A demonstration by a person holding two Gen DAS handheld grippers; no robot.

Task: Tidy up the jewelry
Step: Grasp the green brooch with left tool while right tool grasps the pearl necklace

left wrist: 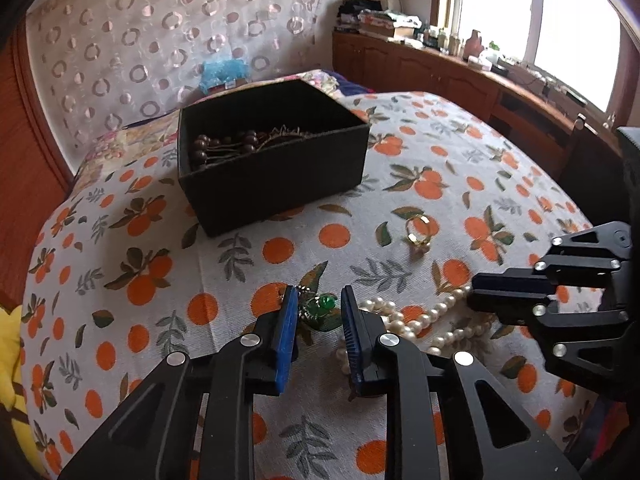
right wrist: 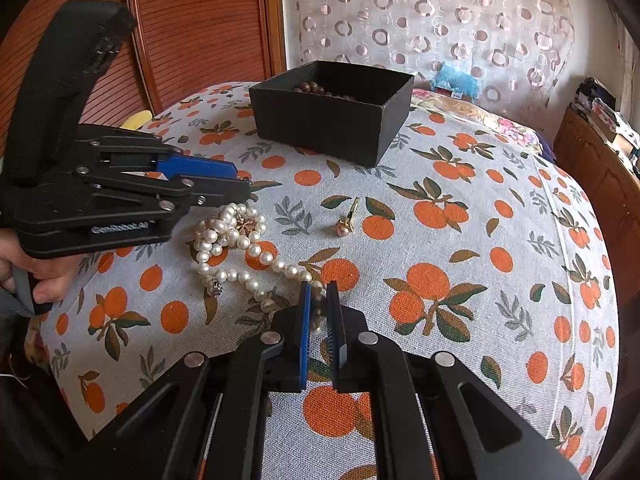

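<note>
Where orange-print bedspread (left wrist: 248, 264) meets wooden headboard (left wrist: 24, 168): left fingers (left wrist: 286, 332) apart around green pendant (left wrist: 321, 305), right fingers (right wrist: 305, 320) pinching pearls (right wrist: 240, 242).

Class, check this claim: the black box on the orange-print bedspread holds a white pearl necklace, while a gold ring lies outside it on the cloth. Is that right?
Not quite. The black box holds dark brown wooden beads, not pearls, as the left wrist view shows. The white pearl necklace lies outside on the orange-print bedspread. The gold ring does lie on the cloth.
</note>
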